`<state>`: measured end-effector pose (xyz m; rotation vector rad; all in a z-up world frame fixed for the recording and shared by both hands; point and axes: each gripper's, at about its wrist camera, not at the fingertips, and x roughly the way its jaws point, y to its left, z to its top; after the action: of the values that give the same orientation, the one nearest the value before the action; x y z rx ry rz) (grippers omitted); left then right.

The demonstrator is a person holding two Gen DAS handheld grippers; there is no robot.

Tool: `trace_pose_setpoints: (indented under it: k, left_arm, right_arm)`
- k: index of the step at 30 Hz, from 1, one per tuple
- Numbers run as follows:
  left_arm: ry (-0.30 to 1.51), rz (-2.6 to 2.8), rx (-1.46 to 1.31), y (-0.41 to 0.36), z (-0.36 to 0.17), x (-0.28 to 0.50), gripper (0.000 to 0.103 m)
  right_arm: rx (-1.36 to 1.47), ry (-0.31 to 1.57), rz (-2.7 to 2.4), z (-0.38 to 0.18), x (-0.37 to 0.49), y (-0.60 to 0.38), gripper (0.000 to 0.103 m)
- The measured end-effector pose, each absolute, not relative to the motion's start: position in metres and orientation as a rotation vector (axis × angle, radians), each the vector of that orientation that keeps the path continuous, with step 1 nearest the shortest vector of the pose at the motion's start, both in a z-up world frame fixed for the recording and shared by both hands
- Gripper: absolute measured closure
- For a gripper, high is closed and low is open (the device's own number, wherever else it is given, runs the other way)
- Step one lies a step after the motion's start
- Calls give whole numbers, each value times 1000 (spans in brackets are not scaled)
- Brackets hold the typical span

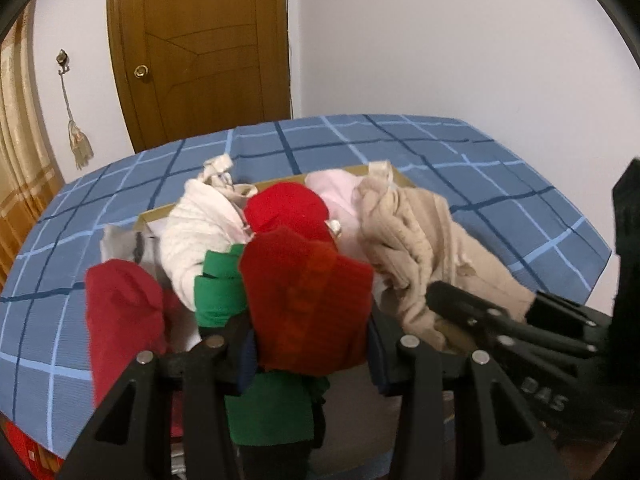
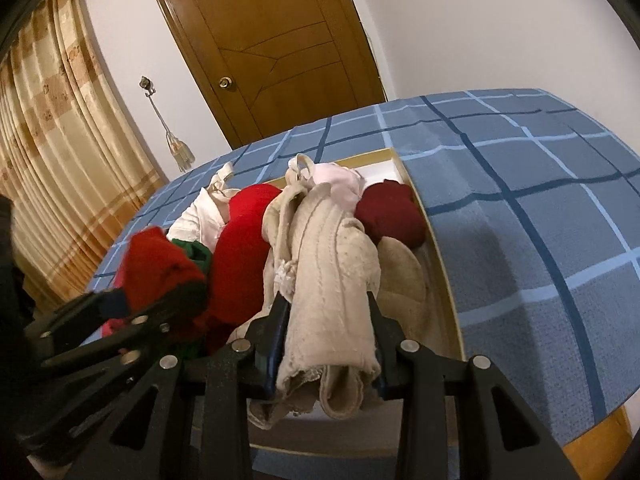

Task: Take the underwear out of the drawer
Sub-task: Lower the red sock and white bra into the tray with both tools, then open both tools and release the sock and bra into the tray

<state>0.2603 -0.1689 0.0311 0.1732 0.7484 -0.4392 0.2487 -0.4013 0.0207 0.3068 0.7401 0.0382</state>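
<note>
You are holding the left claw (image 1: 308, 320) closed on a red garment (image 1: 308, 304) with green fabric (image 1: 218, 300) bunched beside and beneath it; both pads are pressing into the bundle, which is blocking most of the view ahead. You are holding the right claw (image 2: 328, 320) closed on a beige ribbed undergarment (image 2: 332, 280), whose folded end is hanging down between the fingers (image 2: 276, 320). Both pieces are sitting at the near end of the drawer (image 2: 440, 280), a shallow tan-rimmed box resting on the bed (image 2: 540, 220) with its blue checked cover. The rest of the underwear is still lying in that drawer: a white ribbed piece (image 1: 192, 232), a bright red piece (image 1: 284, 208), a pale pink piece (image 1: 336, 188) and, in the right wrist view, a dark maroon piece (image 2: 390, 212) at the far right corner, with a beige cup (image 2: 404, 276) below it. The two claws are working just beside each other, each showing at the edge of the other's view, so the beige piece is crowding the red one. Another red cloth (image 1: 124, 312) is hanging at the left of the left claw. Behind the bed, a brown wooden door (image 1: 200, 48), a wall hook with a tassel (image 1: 76, 120) and a gold curtain (image 2: 52, 160) are standing against the white wall.
</note>
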Motion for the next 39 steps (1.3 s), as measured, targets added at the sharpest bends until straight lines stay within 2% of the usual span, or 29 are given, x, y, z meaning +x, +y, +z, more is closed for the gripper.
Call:
trace_pose_setpoints:
  k: [6, 9, 12, 14, 17, 18, 19, 23, 28, 33, 39]
  left_arm:
    - [730, -410, 192, -179, 22, 271, 58]
    - [707, -415, 178, -177, 16, 274, 52]
    - [707, -425, 152, -175, 13, 278, 37]
    - [704, -468, 144, -175, 11, 279, 18]
    - [703, -483, 195, -182, 13, 273, 7]
    - [703, -475, 208, -184, 14, 271, 6]
    - [699, -463, 219, -185, 15, 268, 6]
    - [687, -439, 226, -182, 22, 260, 6]
    - [655, -418, 189, -171, 32, 251, 0]
    - [609, -383, 161, -156, 46, 245, 1]
    - [602, -357, 153, -145, 48, 242, 1]
  right_arm:
    - [348, 733, 51, 18, 250, -405, 66]
    - [357, 725, 60, 17, 249, -406, 64]
    - [377, 713, 77, 16, 247, -409, 63]
    - [414, 701, 96, 16, 246, -414, 60]
    - [532, 694, 129, 18, 240, -430, 45]
    - [545, 680, 152, 21, 237, -431, 40]
    - [542, 670, 163, 24, 236, -430, 39]
    - [481, 629, 140, 40, 226, -422, 39]
    - [520, 558, 158, 49, 208, -425, 39]
    - [564, 438, 166, 61, 184, -430, 39]
    - [535, 429, 77, 60, 173, -426, 39]
